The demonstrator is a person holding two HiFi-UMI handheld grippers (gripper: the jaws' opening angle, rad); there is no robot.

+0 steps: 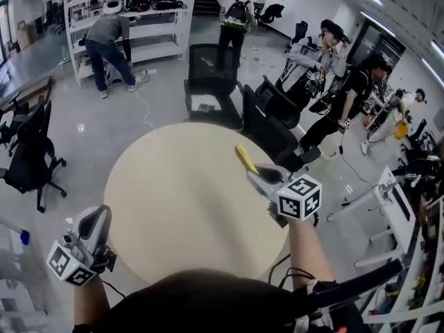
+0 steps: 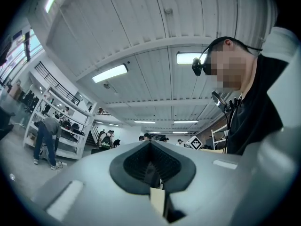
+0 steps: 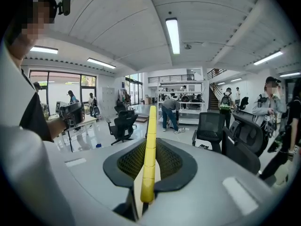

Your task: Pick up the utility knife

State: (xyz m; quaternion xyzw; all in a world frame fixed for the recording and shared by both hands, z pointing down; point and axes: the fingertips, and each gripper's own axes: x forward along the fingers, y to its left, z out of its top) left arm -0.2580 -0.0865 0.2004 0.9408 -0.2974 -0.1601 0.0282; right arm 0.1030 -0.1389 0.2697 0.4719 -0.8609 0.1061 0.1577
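Right gripper (image 1: 258,175) is clamped on the utility knife (image 1: 244,158). In the right gripper view the yellow handle (image 3: 150,149) runs edge-on between the two dark pads (image 3: 129,161), and both press on it. The far end sticks out well past the fingertips. In the head view the knife sits over the right part of the round beige table (image 1: 173,207), pointing far-left. It looks clear of the tabletop, since only the room shows behind it in the gripper's own view.

Left gripper (image 1: 96,217) is closed and empty. Its pads (image 2: 136,166) meet at the centre line with nothing between them. It hangs at near left, just off the table's edge and well apart from the knife, angled up at the ceiling lights.

Table top is bare. Black office chairs (image 1: 211,68) stand at the far edge, another chair (image 1: 31,151) is at left. White shelving (image 1: 132,19) is at far left with a person bent over beside it, and several people stand at far right.
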